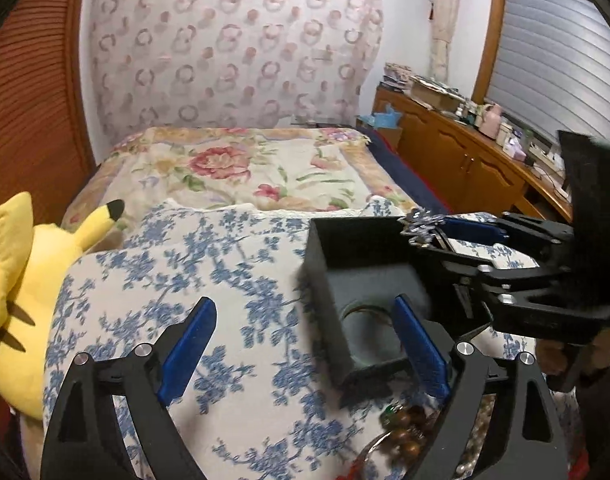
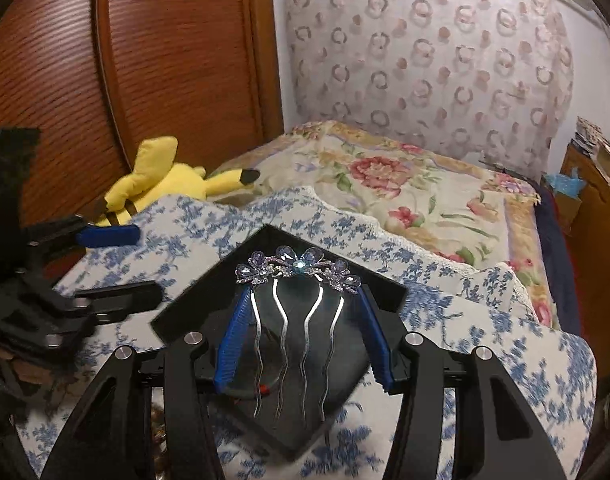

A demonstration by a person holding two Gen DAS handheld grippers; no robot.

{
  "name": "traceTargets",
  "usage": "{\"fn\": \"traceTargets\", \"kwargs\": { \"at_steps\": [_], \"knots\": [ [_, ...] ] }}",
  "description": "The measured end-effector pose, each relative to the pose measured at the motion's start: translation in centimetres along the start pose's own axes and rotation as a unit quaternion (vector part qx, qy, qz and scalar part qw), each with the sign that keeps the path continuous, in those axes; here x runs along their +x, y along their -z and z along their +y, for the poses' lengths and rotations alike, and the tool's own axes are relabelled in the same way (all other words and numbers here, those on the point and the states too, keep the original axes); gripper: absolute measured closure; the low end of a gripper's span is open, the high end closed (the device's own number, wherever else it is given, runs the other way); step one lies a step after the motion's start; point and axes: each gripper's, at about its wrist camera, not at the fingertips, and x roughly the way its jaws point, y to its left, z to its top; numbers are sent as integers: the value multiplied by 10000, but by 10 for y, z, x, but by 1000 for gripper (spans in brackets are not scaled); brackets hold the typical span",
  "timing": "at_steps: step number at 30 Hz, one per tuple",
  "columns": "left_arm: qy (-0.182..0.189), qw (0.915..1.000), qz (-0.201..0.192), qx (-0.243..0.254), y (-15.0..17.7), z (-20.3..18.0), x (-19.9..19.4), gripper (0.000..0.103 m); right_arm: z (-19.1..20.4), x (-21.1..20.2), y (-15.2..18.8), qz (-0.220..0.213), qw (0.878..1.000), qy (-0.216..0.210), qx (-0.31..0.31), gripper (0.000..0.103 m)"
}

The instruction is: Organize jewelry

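A black open jewelry box sits on a blue-flowered pillow; a ring-shaped piece lies inside it. My right gripper is shut on a silver hair comb with purple and blue crystal flowers, held above the box. The comb's crystals show over the box's far right corner in the left wrist view, held by the right gripper. My left gripper is open and empty, its right finger in front of the box. Brown bead jewelry lies near the box.
A yellow Pikachu plush lies left of the pillow. A floral bedspread lies beyond. A wooden sideboard with clutter stands at right. A wooden louvred door is at left.
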Motion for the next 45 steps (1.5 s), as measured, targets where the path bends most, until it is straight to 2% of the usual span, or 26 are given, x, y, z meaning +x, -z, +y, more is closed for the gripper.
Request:
{"fn": "traceTargets", "kwargs": {
  "at_steps": [7, 19, 25, 31, 37, 41, 45],
  "knots": [
    [-48, 9999, 42, -95, 15, 10, -10, 17, 4, 25, 3, 282, 9993, 211, -132, 48],
    [-111, 9999, 40, -117, 45, 8, -38, 17, 10, 15, 9, 270, 9983, 478, -201, 45],
    [-99, 9999, -22, -97, 63, 1, -58, 17, 17, -19, 19, 6, 9986, 518, -41, 45],
    [-82, 9999, -78, -29, 86, -9, -75, 17, 35, -64, 51, -200, 9990, 373, 111, 45],
    [-61, 9999, -96, -1, 106, -14, -86, 17, 56, -83, 82, -203, 9993, 319, 68, 46],
    [-55, 9999, -100, 45, 116, -19, -92, 17, 61, -92, 103, -134, 9993, 344, 118, 54],
    [-39, 9999, -128, 58, 124, -24, -98, 17, 59, -93, 118, 17, 9992, 377, 158, 66]
  ]
}}
